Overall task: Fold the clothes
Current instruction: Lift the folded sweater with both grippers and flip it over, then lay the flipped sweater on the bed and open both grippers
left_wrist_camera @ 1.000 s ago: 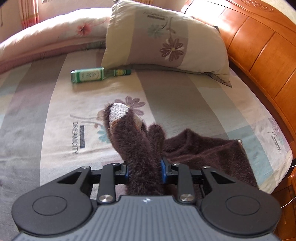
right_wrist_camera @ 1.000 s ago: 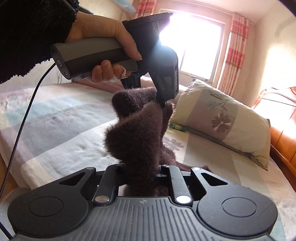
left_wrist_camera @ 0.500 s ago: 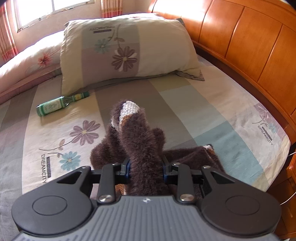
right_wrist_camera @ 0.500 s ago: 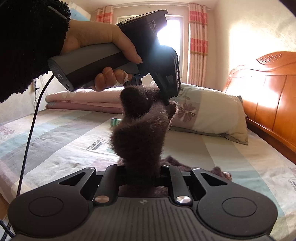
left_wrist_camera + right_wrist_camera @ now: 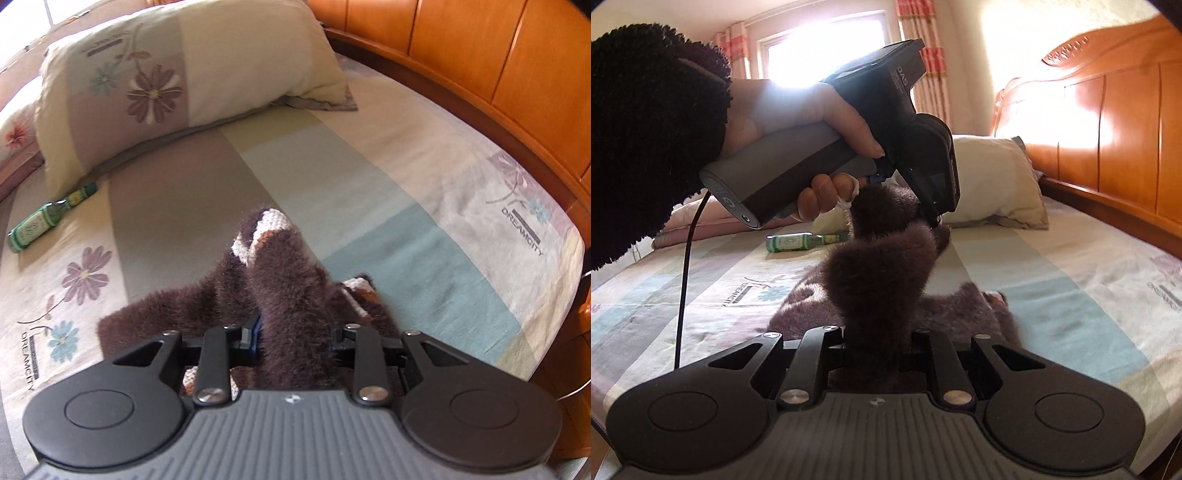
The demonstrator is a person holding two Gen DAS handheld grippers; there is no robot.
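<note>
Two handheld claws are lifting one fuzzy brown garment above a striped bedsheet, each clenched on a bunched fold of it. The left gripper is pinching a thick ridge of fabric whose tip, showing a pale knitted patch, is rising just ahead of its jaws; the rest of the garment is trailing onto the bed below and to either side. The right gripper is grasping another fold, which is arching up ahead of it to the left claw, held in a person's hand with a dark fleecy sleeve.

The step in hand appears to be carrying one edge across to make a fold. The next move likely calls for lowering both claws together so the lifted edge lands squarely on the part lying flat, and letting go only once it is resting.

Counted: one garment, two claws, one hand in view, one flowered pillow far ahead of the left claw, one green bottle ahead to its left, one wooden headboard.
</note>
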